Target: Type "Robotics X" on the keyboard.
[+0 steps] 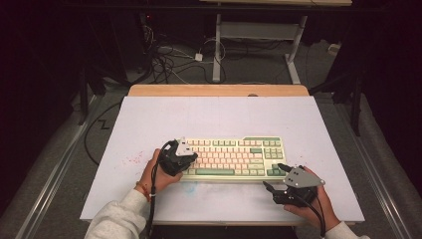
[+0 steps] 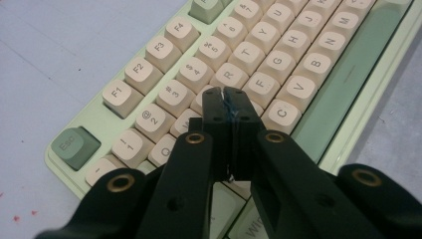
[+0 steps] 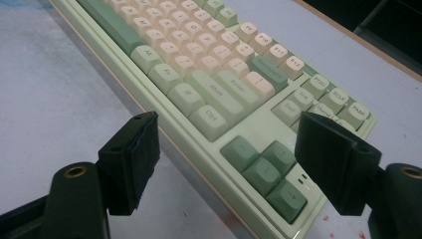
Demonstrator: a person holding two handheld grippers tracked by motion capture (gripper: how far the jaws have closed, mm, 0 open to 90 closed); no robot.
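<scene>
A cream and green keyboard (image 1: 234,157) lies across the near middle of the white board (image 1: 219,119). My left gripper (image 1: 193,158) is over the keyboard's left end. In the left gripper view its jaws (image 2: 224,93) are shut together with nothing between them. Their tips sit at the key beside R on the keyboard (image 2: 318,64), and I cannot tell whether they touch it. My right gripper (image 1: 273,175) stands open just in front of the keyboard's right corner. Between its black pads (image 3: 132,157) I see the green arrow keys (image 3: 263,169), and the pads grip nothing.
Red specks (image 1: 133,160) mark the board left of the keyboard. A wooden table edge (image 1: 219,90) runs along the back. Beyond it on the floor are cables (image 1: 169,57) and a white desk frame (image 1: 259,30). Bare board lies behind the keyboard.
</scene>
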